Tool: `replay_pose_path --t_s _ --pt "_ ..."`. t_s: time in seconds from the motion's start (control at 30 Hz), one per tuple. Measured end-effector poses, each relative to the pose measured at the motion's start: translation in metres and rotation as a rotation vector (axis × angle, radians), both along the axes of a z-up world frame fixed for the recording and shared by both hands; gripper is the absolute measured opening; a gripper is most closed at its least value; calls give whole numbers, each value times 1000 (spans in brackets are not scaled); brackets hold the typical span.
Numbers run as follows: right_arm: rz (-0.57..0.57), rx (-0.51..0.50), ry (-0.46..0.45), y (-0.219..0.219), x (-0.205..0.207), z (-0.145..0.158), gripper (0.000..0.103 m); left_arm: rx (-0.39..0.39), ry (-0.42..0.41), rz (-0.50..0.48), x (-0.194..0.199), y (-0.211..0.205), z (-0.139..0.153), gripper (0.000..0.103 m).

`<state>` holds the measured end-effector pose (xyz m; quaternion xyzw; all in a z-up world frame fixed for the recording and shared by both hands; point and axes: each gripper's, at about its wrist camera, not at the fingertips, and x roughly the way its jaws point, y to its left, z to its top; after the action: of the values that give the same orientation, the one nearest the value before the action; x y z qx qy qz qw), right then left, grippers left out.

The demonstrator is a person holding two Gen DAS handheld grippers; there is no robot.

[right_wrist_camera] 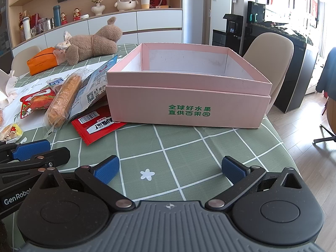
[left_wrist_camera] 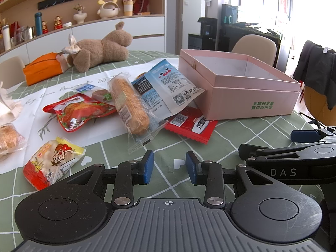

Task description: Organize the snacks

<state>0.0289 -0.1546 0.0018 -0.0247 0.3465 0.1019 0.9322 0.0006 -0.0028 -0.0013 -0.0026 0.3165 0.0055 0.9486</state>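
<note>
Green checked cloth covers the table [right_wrist_camera: 189,147], with a sideboard and shelves behind it. One pink box [right_wrist_camera: 189,105] stands open, and what shows of its inside holds nothing, so by my judgement the sorting has not begun: every snack still lies outside, left of the box. I count eight packets in the left wrist view: a red flat packet [left_wrist_camera: 189,126] touching the box, a blue-white bag [left_wrist_camera: 168,84] leaning on it, a long clear-wrapped biscuit roll [left_wrist_camera: 128,105], a red chicken-print pouch [left_wrist_camera: 77,111], a small clear-wrapped cake [left_wrist_camera: 100,95], a yellow-red puffed snack bag [left_wrist_camera: 52,161], and two pastries [left_wrist_camera: 8,138] at the edge. Left tongs [left_wrist_camera: 169,168] are narrowly parted and hold nothing; right tongs [right_wrist_camera: 170,169] gape wide, also holding nothing.
</note>
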Motion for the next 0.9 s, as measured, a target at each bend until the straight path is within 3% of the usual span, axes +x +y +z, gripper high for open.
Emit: replay_pose_path --t_s 0.33,0.47,0.53,0.6,0.67,0.83,0.9 --pt "3 3 4 1 0 -1 103 -17 1 3 -2 2 1 38" --pt "75 -27 132 3 17 5 103 -110 82 -46 2 23 20 37" --pt "84 -40 176 2 21 7 103 -81 50 -13 1 41 37 38" --pt "96 -50 210 3 26 10 103 -32 10 56 1 66 52 38" --pt "90 -58 227 5 27 12 103 -18 -14 183 0 106 61 38" --pt "145 -86 273 14 33 18 103 -106 -9 584 -16 220 58 35" --pt "185 -95 295 28 37 27 95 -122 -2 691 -22 256 54 35"
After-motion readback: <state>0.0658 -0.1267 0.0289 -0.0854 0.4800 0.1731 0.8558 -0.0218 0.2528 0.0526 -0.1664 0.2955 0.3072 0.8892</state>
